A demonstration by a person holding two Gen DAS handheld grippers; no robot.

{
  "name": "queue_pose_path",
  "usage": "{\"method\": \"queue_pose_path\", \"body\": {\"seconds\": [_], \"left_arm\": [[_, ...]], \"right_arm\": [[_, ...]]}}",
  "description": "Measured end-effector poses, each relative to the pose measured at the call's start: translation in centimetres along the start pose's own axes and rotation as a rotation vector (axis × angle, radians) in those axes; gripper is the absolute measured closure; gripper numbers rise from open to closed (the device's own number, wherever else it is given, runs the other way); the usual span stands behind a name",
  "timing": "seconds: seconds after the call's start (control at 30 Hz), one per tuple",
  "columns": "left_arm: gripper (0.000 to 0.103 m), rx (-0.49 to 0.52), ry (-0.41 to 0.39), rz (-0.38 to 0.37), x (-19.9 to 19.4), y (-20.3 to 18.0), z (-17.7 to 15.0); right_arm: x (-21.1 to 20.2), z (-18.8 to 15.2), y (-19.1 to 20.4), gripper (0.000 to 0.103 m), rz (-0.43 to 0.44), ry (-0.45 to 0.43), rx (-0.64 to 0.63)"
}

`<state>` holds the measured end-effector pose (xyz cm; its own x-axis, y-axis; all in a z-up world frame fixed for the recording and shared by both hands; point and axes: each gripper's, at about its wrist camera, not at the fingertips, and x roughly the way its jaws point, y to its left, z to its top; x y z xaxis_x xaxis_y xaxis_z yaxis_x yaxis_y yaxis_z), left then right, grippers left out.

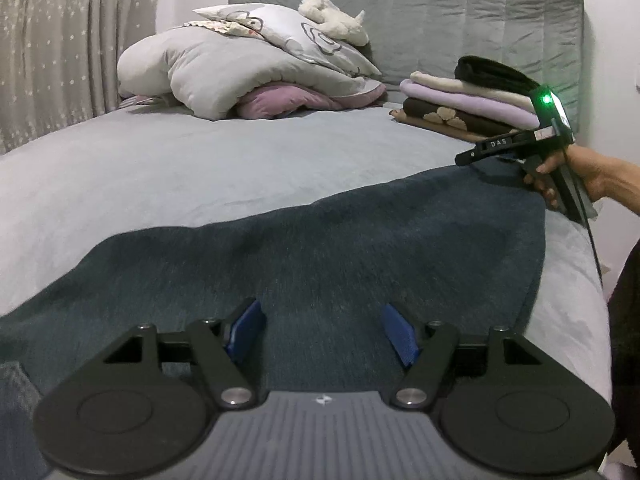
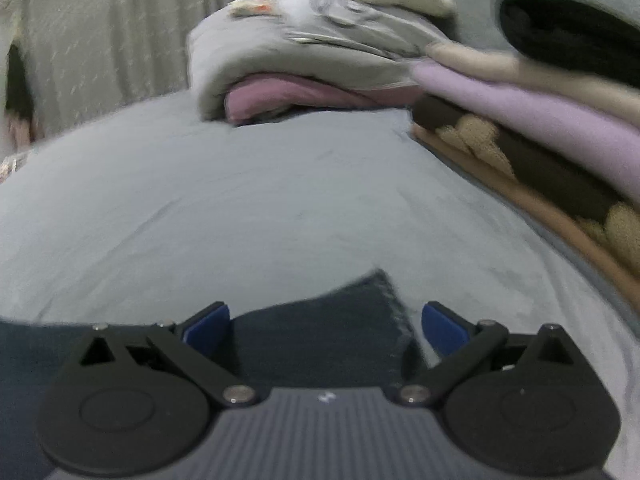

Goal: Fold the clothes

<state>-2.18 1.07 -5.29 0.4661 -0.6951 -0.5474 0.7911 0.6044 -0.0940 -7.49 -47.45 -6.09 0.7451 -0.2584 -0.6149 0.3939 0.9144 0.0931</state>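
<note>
A dark blue-grey garment (image 1: pixel 340 248) lies spread flat on the light grey bed (image 1: pixel 180 168). My left gripper (image 1: pixel 322 332) is open, its blue pads wide apart just above the garment's near part. My right gripper (image 2: pixel 324 326) is open over the garment's far right corner (image 2: pixel 360 304), which lies between its pads without being pinched. The right gripper also shows in the left wrist view (image 1: pixel 472 156), held by a hand at that far corner.
A stack of folded clothes (image 1: pixel 468 104), black, beige, lilac and brown, sits at the back right by the grey headboard (image 1: pixel 480 20). Piled pillows and duvet (image 1: pixel 240 68) with a plush toy lie at the back. A curtain (image 1: pixel 60 40) hangs left.
</note>
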Motion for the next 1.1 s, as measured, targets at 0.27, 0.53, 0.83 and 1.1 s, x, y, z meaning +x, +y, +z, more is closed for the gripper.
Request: {"method": "queue_pose_path", "body": {"seconds": [0.27, 0.53, 0.83, 1.1], "left_arm": [[0.036, -0.150, -0.013, 0.179, -2.2, -0.3, 0.4], [0.036, -0.128, -0.006, 0.276, -2.4, -3.1, 0.4], [0.035, -0.090, -0.022, 0.289, -3.1, -4.6, -2.2], [0.034, -0.121, -0.049, 0.283, -4.5, -4.0, -3.2]], "right_arm": [[-4.2, -0.7, 3.6, 0.000, -0.039, -0.102, -0.132], [-9.0, -6.2, 12.0, 0.000, 0.170, -0.167, -0.223], [-9.6, -10.3, 15.6, 0.000, 0.253, -0.149, -0.348], [-9.4, -9.8, 9.7, 0.000, 0.221, -0.134, -0.294]]}}
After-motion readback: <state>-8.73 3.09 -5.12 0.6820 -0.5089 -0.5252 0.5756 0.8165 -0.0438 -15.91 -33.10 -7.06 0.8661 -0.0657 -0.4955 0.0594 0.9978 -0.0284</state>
